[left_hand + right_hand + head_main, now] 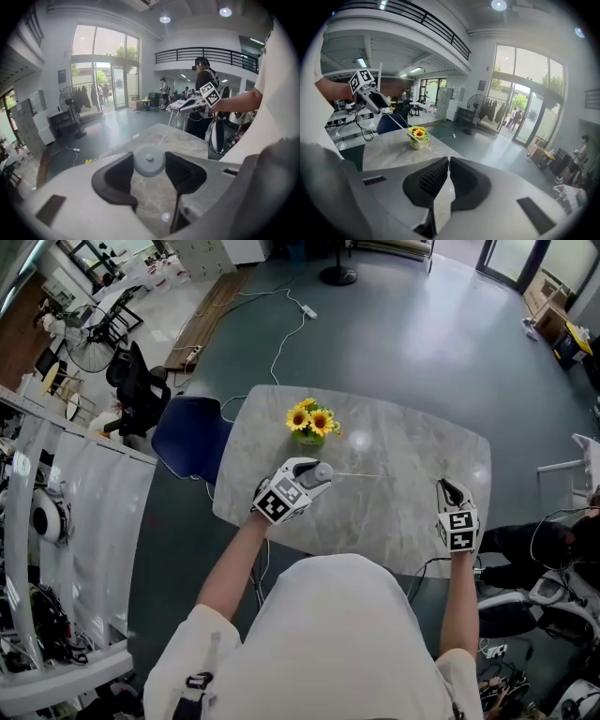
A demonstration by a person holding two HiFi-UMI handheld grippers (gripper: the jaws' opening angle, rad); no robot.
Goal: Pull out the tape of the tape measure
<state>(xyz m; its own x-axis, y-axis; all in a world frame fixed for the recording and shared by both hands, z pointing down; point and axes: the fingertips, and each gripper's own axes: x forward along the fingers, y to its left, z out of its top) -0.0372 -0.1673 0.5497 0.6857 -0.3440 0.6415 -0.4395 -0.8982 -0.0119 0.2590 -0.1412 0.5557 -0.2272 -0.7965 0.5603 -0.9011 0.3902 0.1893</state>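
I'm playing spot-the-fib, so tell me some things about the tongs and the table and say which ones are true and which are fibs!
1. The left tongs clamp a round grey tape measure. True.
2. The right tongs are wide open and empty. False: they are shut on the thin tape, which stretches across to the tape measure.
3. Yellow sunflowers stand on the table. True.
4. The chair beside the table is red. False: it is blue.
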